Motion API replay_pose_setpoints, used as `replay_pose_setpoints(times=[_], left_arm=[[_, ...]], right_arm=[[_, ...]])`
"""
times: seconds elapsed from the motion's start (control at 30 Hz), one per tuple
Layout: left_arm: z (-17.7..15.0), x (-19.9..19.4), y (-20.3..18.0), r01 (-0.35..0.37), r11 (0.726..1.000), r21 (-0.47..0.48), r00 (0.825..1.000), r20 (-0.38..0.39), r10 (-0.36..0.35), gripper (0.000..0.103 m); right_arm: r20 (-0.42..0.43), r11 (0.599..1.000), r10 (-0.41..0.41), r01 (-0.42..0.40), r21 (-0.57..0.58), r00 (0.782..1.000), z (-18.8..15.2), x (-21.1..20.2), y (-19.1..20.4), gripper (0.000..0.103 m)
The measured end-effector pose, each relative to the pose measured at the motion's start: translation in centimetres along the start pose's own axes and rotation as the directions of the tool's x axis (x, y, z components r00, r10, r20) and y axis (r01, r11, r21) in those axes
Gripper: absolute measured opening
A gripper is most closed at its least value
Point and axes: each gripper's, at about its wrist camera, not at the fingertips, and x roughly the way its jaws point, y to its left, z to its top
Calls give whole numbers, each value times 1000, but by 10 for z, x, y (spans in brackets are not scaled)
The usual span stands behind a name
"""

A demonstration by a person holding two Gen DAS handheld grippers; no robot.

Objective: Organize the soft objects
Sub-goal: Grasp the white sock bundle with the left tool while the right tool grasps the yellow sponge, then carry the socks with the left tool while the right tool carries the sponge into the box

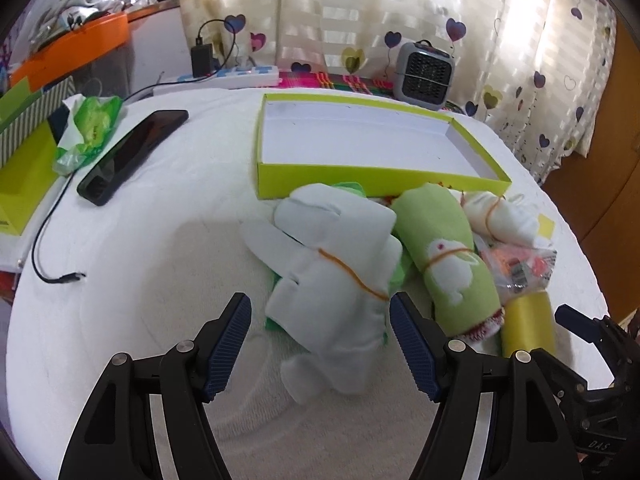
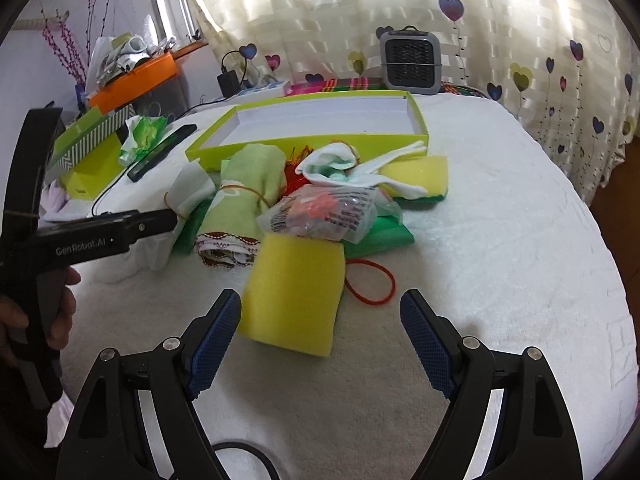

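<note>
A pile of soft things lies on the white towel before an empty lime-green tray (image 1: 360,168). In the left wrist view a white cloth bundle (image 1: 336,272) tied with an orange band lies between my open left gripper's (image 1: 320,312) fingers, not clamped. Beside it lie a green rolled towel (image 1: 452,256) with a white rabbit and a white sock bundle (image 1: 500,216). In the right wrist view my open right gripper (image 2: 320,312) stands just before a yellow sponge (image 2: 292,292). A plastic bag (image 2: 328,212) rests on the pile. The tray (image 2: 320,136) lies behind.
A black phone (image 1: 128,156) and a cable (image 1: 48,248) lie left. Green boxes (image 1: 24,168), a crumpled green wrapper (image 1: 88,128), a power strip (image 1: 236,74) and a small grey heater (image 1: 424,70) stand at the back. A red band (image 2: 372,280) lies right of the sponge.
</note>
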Motion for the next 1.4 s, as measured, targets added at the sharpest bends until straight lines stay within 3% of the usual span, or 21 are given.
replay_pose_setpoints(times=[0.73,0.87,0.93,1.07,1.13,1.2,1.4], left_arm=[[6,17,4,18,1000,-3,999,-29,-18,71],[7,17,7,33,999,-11,999,-24,-33,65],[7,17,7,37,999,-8,999,-19,-37,61],[7,18,9,51,998,-21,999,-18,-51,49],[8,18,10,47,999,-22,999,-15,-47,44],[8,17,11,45,999,-24,999,-11,-45,33],[8,14,17,44,998,-43,999,-1,-44,26]], right_arm=[[-57,999,-24,23,-29,998,4,21,15,82],[-55,999,-50,48,-24,997,4,21,14,80],[-59,998,-55,55,-6,997,4,21,11,70],[-60,998,-58,58,-1,997,4,21,10,66],[-59,999,-51,51,2,997,4,21,10,55],[-56,999,-47,47,3,997,3,20,10,54],[-46,999,-37,38,9,998,2,17,9,52]])
